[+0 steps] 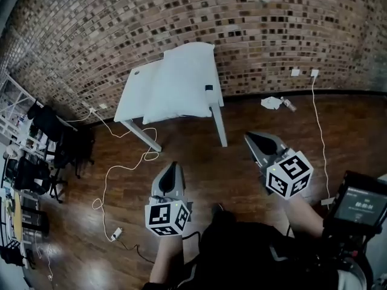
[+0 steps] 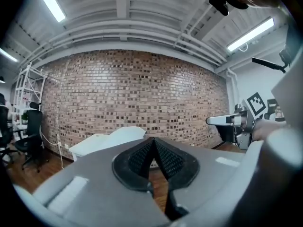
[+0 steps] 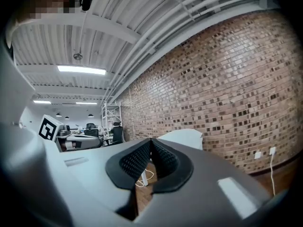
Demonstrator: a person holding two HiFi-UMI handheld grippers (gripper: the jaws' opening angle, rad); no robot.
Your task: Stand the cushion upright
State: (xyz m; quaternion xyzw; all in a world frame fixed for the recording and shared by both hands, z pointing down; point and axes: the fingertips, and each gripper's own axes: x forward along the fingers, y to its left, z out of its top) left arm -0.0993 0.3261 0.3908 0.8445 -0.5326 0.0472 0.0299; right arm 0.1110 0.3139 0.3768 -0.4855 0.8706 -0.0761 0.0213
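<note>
A white cushion (image 1: pixel 181 84) lies flat on a small white table (image 1: pixel 134 95) in front of the brick wall. Both grippers hover over the wooden floor, well short of the table, and point towards it. My left gripper (image 1: pixel 171 167) is shut with nothing between its pads. My right gripper (image 1: pixel 253 139), likewise shut and empty, is a little nearer the table's right leg. In the left gripper view the shut jaws (image 2: pixel 153 142) point at the cushion (image 2: pixel 127 133) and table (image 2: pixel 90 144). The right gripper view has the cushion (image 3: pixel 185 137) just beyond its shut jaws (image 3: pixel 150 142).
A white cable (image 1: pixel 124 173) loops over the floor left of the table and ends in a plug (image 1: pixel 117 232). Black office chairs (image 1: pixel 45 125) and desks stand at the far left. A white object (image 1: pixel 272 103) lies by the wall, under sockets (image 1: pixel 296 72).
</note>
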